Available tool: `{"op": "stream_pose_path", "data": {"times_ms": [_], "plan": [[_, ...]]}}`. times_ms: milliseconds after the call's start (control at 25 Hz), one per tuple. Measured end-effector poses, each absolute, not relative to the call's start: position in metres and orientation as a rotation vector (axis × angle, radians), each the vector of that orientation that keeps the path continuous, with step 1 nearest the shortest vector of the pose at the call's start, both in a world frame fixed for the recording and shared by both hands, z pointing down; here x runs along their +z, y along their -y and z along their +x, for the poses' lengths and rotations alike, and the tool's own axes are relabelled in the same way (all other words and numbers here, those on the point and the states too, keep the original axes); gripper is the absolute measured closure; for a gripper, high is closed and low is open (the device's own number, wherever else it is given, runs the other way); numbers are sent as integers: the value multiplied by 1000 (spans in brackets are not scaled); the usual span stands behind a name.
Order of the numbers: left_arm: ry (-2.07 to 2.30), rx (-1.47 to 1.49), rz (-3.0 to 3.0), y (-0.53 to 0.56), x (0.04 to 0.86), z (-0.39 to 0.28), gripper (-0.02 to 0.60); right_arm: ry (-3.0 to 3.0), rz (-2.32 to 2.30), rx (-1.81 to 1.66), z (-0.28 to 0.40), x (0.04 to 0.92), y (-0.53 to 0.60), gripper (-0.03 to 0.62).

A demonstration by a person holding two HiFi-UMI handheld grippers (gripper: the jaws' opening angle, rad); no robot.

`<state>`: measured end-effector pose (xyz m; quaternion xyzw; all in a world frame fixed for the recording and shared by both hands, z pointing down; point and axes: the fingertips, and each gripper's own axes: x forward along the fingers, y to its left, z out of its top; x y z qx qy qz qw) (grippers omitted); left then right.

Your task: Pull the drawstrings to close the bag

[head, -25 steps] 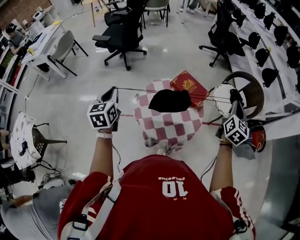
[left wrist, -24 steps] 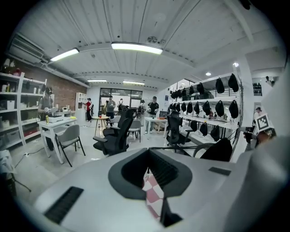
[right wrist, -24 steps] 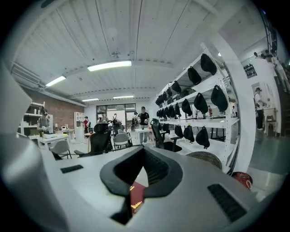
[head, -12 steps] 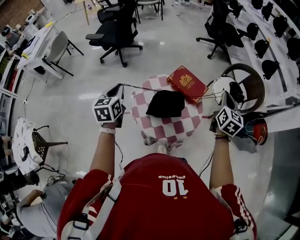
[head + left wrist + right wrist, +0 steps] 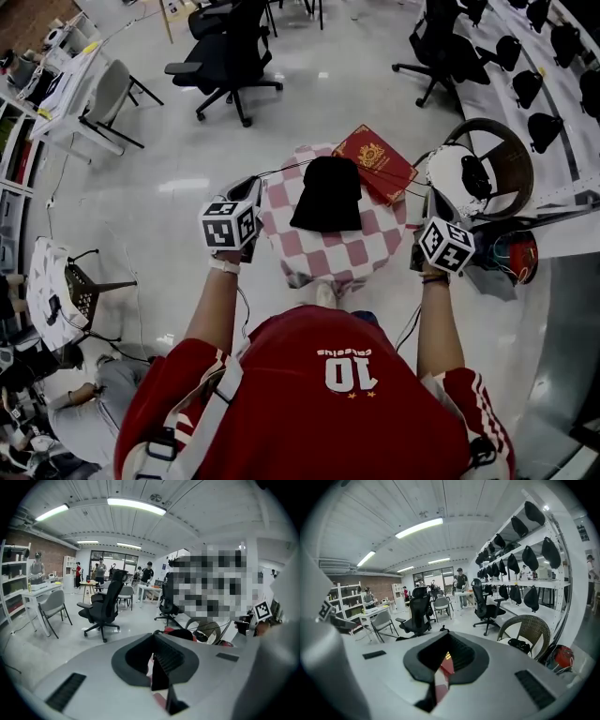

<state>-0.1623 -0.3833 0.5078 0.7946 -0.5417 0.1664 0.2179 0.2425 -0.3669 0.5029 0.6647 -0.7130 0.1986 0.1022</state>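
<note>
Pull step looks near done: bag (image 5: 328, 194), frame centre on desk (image 5: 375, 242), seems cinched. L hand-held gripper (image 5: 251, 189) & R hand-held gripper (image 5: 428, 199) each pinch the drawstrings (image 5: 281, 171). Next: prob. let go.

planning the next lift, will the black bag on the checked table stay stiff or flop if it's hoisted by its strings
Probably floppy: the black bag lies slumped and shapeless on the checked cloth, like soft fabric. Likely light, as thin drawstrings are all that tug it. It lies flat, so rolling seems unlikely.
</note>
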Motion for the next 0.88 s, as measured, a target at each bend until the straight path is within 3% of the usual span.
{"op": "stream_pose_path", "data": {"times_ms": [440,880], "plan": [[1322,604,2132,321,585,-142,563,2012,1832,733,226,569,328,579],[1255,625,2121,284,608,-146,563,1914,1770,813,218,612,278,579]]}}
